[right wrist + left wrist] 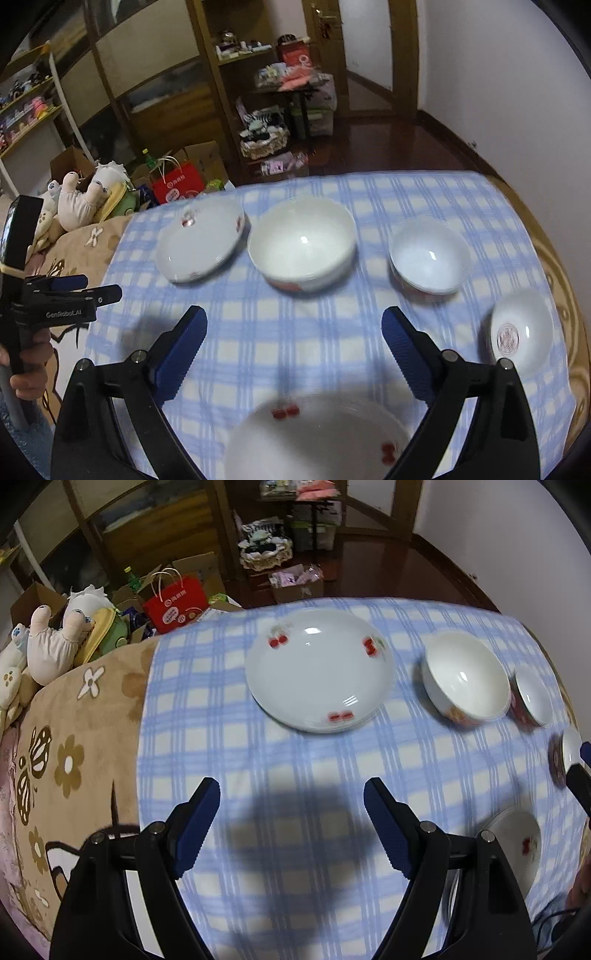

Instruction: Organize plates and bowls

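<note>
We see the near cherry plate (317, 439) blurred and cut off by the bottom edge. The patterned bowl (569, 755) sits half hidden at the left view's right rim.

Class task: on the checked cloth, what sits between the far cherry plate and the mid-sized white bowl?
The large white bowl sits between the cherry plate and the mid-sized bowl, clearest in the right wrist view.

- blue plaid cloth (258, 760) spread over the tabletop
- brown flowered blanket (74, 746) beside cloth, left side
- stuffed toys (55, 642) piled at blanket's far edge
- red paper bag (175, 603) on floor, among cardboard boxes (201, 157)
- green bottle (149, 157) just behind the bag
- woven basket (264, 142) on floor by the wooden shelves (229, 48)
- wooden door (325, 22), far back
</note>
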